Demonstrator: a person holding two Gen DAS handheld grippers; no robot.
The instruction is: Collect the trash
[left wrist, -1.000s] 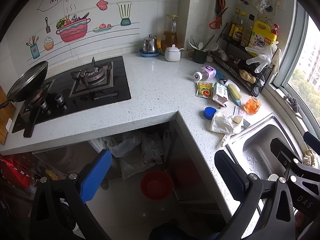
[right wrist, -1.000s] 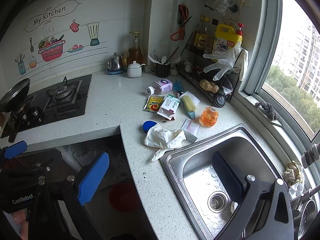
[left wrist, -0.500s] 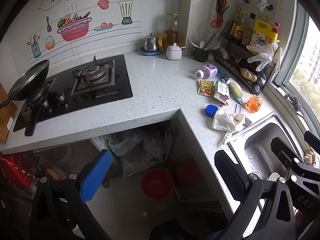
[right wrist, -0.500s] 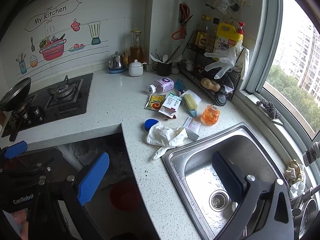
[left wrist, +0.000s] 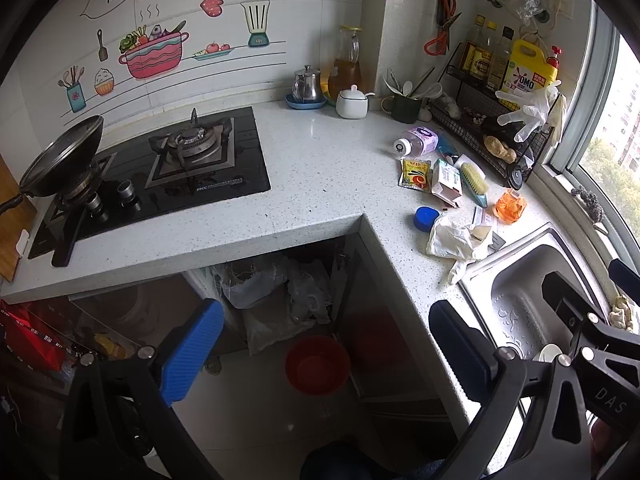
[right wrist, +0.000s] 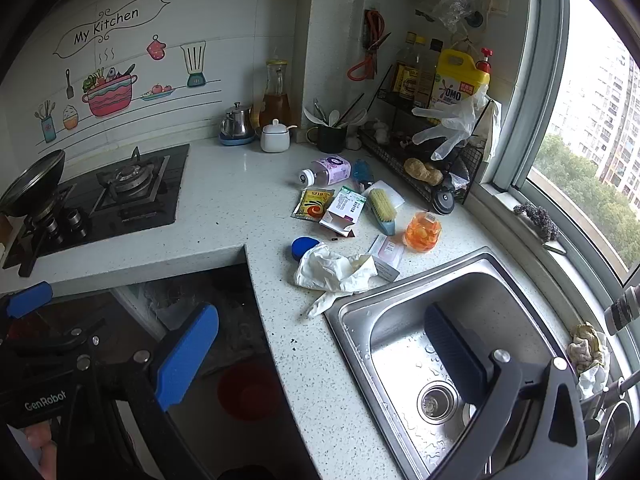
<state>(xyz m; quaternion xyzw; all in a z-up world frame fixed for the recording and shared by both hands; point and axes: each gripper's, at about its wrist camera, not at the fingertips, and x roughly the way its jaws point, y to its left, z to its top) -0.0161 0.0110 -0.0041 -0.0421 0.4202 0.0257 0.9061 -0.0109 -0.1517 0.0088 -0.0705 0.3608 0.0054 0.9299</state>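
- The left tool (left wrist: 326, 344), with blue-padded black fingers, is held spread wide and empty above the floor in front of the L-shaped speckled white stone worktop (left wrist: 320, 168); it is also glimpsed at the lower left of the right wrist view (right wrist: 28, 300).
- The right tool (right wrist: 320, 344) is likewise spread apart with nothing between its fingers, raised over the worktop edge and the stainless steel sink (right wrist: 452, 360).
- The trash is seen lying in a cluster on the worktop between the sink and a black wire rack (right wrist: 424, 156).
- A crumpled white tissue wad (right wrist: 334, 270) is found at the sink's near corner, touching a round blue plastic lid (right wrist: 302, 246).
- Just beyond it, a yellow flat sachet (right wrist: 312, 205), an opened white and green carton (right wrist: 344, 210) and a small pale packet (right wrist: 386, 252) are laid side by side.
- A tipped purple-labelled plastic bottle (right wrist: 328, 171) is seen lying on its side farther back.
- A yellow-bristled scrubbing brush (right wrist: 382, 208) and an orange translucent small bottle (right wrist: 423, 232) are placed beside the trash.
- A red round basin (left wrist: 317, 364) is shown on the floor under the worktop.
- A black glass gas hob (left wrist: 168, 172) is set in the left wing of the worktop.
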